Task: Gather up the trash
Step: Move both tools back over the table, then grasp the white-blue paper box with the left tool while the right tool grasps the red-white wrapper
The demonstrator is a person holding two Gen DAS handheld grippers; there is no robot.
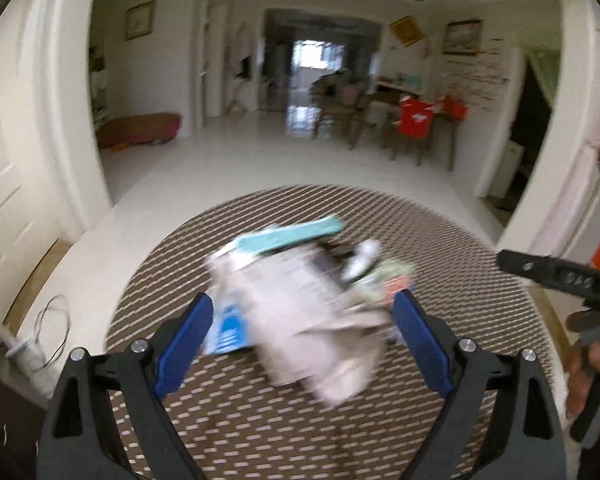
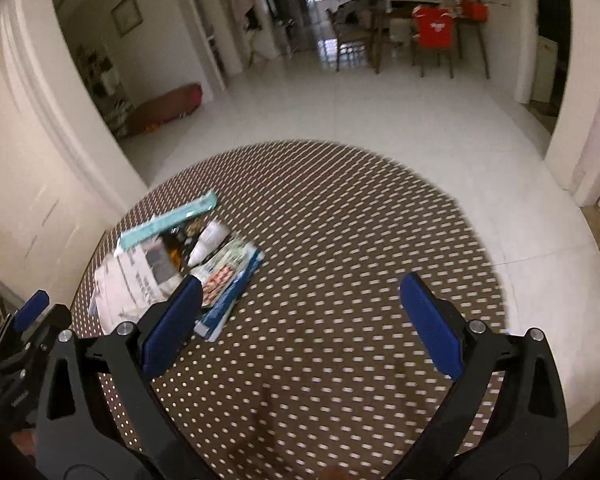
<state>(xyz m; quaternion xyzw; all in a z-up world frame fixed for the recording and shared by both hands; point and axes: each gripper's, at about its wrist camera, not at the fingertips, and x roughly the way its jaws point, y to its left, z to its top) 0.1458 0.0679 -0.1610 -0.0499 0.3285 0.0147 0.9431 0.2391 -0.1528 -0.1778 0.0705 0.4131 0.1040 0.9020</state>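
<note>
Round brown tabletop (image 2: pixel 340 240) with pale dotted weave; white tiled floor beyond, dining chairs with red covers (image 2: pixel 432 28) far back. Trash pile (image 2: pixel 180 264) on tabletop's left part: crumpled white printed paper, long teal strip (image 2: pixel 168 222) angled up-right, small white bottle, blue-edged packets. Print too blurred to read. Left hand-held gripper (image 1: pixel 302 320) spread wide, straddling pile, nothing clamped. Right hand-held gripper (image 2: pixel 300 300) wide, empty, just right of pile.
</note>
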